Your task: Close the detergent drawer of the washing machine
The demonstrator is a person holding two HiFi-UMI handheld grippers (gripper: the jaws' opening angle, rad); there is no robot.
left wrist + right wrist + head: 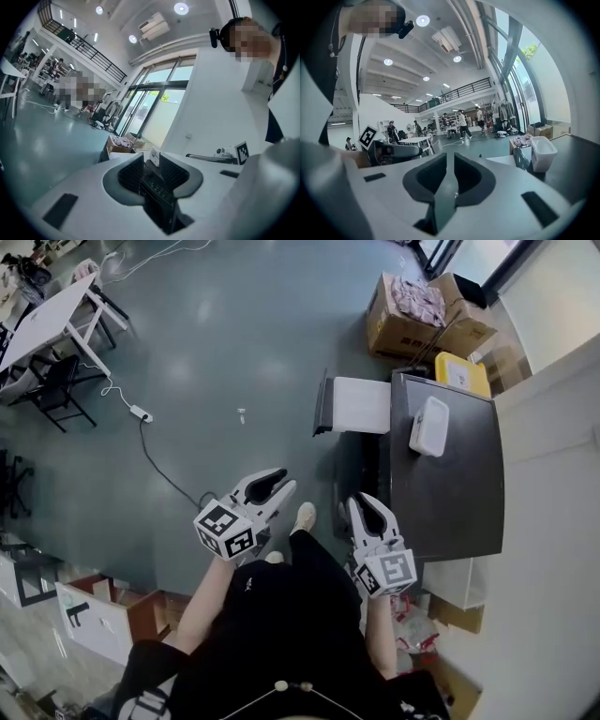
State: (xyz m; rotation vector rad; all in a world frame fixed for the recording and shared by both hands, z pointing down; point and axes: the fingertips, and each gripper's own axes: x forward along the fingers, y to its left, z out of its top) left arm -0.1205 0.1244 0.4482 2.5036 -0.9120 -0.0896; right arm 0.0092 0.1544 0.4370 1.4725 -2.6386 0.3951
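The washing machine (450,488) has a dark top and stands at the right of the head view. Its detergent drawer (360,405) juts out to the left, white with a dark front panel. A white lidded container (428,426) lies on the machine's top; it also shows in the right gripper view (543,152). My left gripper (278,486) is held out in front of my body, left of the machine and well short of the drawer, its jaws apart and empty (151,161). My right gripper (362,507) hovers by the machine's near left edge, with a narrow empty gap between its jaws (450,159).
Cardboard boxes (412,315) with clothes and a yellow bin (461,373) stand beyond the machine. A power strip and cable (141,414) lie on the grey floor. A white table and chairs (52,320) are far left. A white cabinet (94,615) stands near left.
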